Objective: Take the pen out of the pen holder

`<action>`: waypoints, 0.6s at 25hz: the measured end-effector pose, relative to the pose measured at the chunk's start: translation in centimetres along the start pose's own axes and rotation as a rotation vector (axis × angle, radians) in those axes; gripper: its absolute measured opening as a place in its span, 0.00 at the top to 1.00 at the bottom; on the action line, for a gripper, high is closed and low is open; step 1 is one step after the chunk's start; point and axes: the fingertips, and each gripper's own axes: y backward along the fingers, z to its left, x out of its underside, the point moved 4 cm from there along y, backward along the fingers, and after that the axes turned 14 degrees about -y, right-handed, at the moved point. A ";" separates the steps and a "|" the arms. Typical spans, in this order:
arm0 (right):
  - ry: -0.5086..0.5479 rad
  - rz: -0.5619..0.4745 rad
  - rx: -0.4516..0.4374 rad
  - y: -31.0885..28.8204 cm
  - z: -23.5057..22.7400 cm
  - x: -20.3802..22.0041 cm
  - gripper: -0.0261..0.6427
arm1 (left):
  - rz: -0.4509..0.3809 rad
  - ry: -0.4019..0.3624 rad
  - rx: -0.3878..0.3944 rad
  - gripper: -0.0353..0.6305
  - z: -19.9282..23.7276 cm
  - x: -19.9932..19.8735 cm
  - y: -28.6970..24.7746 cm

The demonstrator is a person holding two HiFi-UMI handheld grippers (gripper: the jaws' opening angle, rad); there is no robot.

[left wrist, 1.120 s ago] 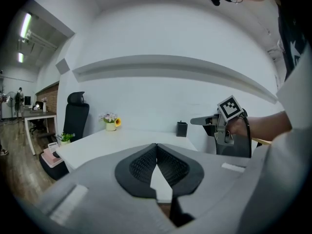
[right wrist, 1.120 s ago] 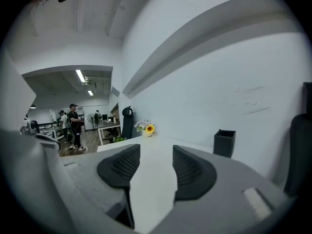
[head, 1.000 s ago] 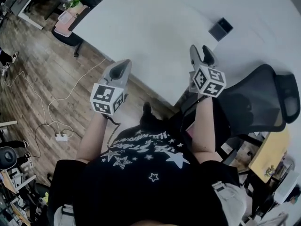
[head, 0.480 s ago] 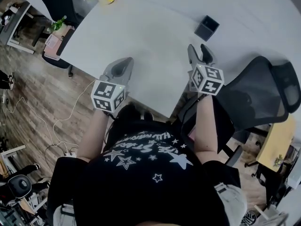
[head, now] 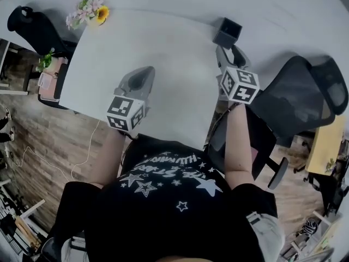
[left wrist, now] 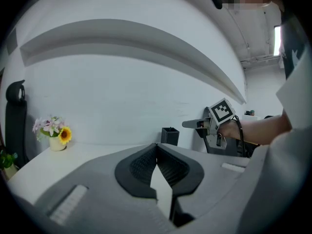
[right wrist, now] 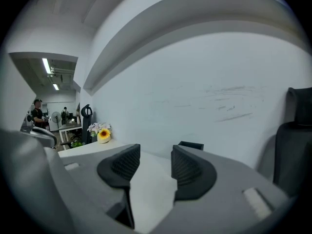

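A black square pen holder [head: 227,33] stands near the far edge of the white table [head: 163,53]; no pen shows in it from any view. My right gripper [head: 230,52] hovers just short of the holder, jaws apart with nothing between them. In the right gripper view the holder [right wrist: 191,145] peeks over the right jaw, ahead of my right gripper [right wrist: 156,157]. My left gripper [head: 143,73] hangs over the table's middle, its jaw tips touching on nothing. In the left gripper view, beyond my left gripper [left wrist: 156,147], stand the holder [left wrist: 170,136] and the right gripper [left wrist: 195,124].
A small vase of flowers [head: 90,12] with a sunflower stands at the table's far left corner. A black mesh office chair [head: 297,102] is close on the right, and another black chair [head: 32,29] at the left end. A white wall [right wrist: 204,91] runs behind the table.
The person has moved up to the table, and both grippers now hang over it. The pen holder lies much nearer the right gripper than before. Jaw states look unchanged.
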 end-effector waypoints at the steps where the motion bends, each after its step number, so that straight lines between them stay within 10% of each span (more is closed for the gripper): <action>1: -0.003 -0.001 0.016 -0.7 -0.5 -0.2 0.64 | -0.006 -0.004 0.011 0.93 0.7 -0.3 -0.9; 15: -0.018 0.009 0.164 -8.0 -4.7 -1.2 0.64 | -0.020 0.007 0.128 0.93 5.2 -1.0 -9.7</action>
